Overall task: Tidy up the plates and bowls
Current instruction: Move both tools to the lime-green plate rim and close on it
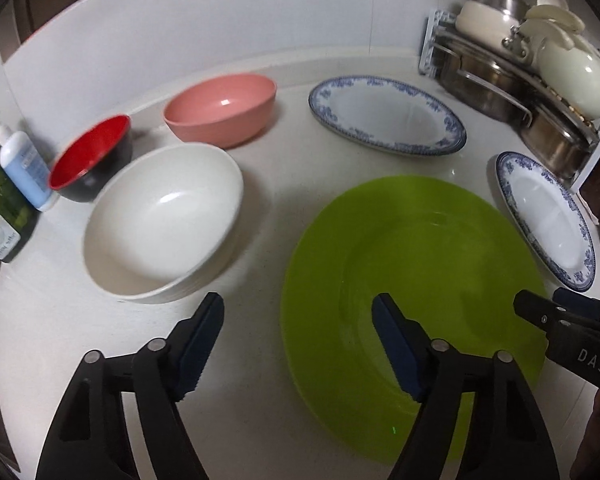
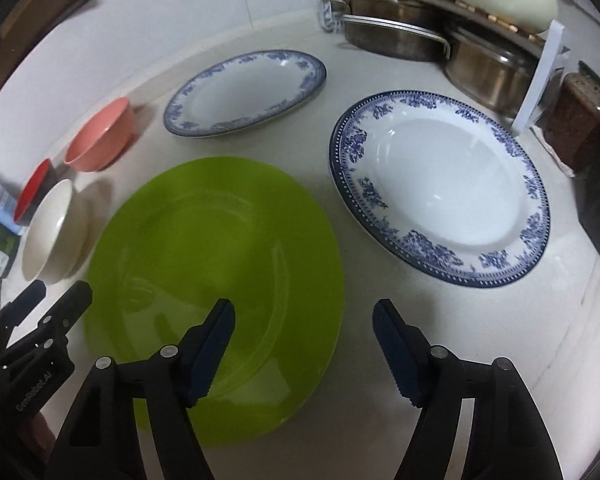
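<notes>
Hovering over the green plate (image 1: 412, 280), which lies flat at the near middle of the counter (image 1: 276, 184), both tools are partly open and hold nothing: the left tool (image 1: 298, 320) straddles its left rim, the right tool (image 2: 304, 324) its right rim. No stacking looks done yet. Next, I judge, each must close on a rim. Being round, the plate has no long axis and faces up.
</notes>
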The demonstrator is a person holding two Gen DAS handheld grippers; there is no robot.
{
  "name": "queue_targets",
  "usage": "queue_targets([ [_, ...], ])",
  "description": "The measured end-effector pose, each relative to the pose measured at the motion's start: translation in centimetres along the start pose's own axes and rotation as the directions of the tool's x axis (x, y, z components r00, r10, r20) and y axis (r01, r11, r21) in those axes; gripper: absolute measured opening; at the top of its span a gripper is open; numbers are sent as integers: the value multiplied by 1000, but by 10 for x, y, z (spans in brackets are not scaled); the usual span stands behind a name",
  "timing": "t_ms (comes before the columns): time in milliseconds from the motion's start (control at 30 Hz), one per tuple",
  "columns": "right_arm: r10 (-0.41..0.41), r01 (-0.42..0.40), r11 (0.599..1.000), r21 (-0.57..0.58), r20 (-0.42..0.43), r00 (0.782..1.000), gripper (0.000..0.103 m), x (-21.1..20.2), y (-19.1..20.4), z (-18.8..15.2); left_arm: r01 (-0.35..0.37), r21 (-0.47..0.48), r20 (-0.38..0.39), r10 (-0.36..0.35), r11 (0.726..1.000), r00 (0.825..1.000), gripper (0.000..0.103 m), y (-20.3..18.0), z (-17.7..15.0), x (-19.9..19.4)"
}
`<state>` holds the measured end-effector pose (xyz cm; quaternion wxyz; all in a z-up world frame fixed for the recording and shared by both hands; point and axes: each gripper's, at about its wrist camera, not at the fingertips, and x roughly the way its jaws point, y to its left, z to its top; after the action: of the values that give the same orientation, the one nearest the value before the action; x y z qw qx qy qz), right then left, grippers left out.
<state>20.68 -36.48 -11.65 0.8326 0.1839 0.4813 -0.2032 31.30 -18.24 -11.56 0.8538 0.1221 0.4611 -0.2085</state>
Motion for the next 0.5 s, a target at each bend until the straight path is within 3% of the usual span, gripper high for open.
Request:
queue_targets([
  [333,15,-14,1000,20,-79,997,54,32,-4,17,33,-10,-95,-34,999,995,58,-7,8,29],
  [500,1,0,1000,12,-76,997,46,34,-4,21,55,-11,-117,-56,998,992,48,-8,10,35],
])
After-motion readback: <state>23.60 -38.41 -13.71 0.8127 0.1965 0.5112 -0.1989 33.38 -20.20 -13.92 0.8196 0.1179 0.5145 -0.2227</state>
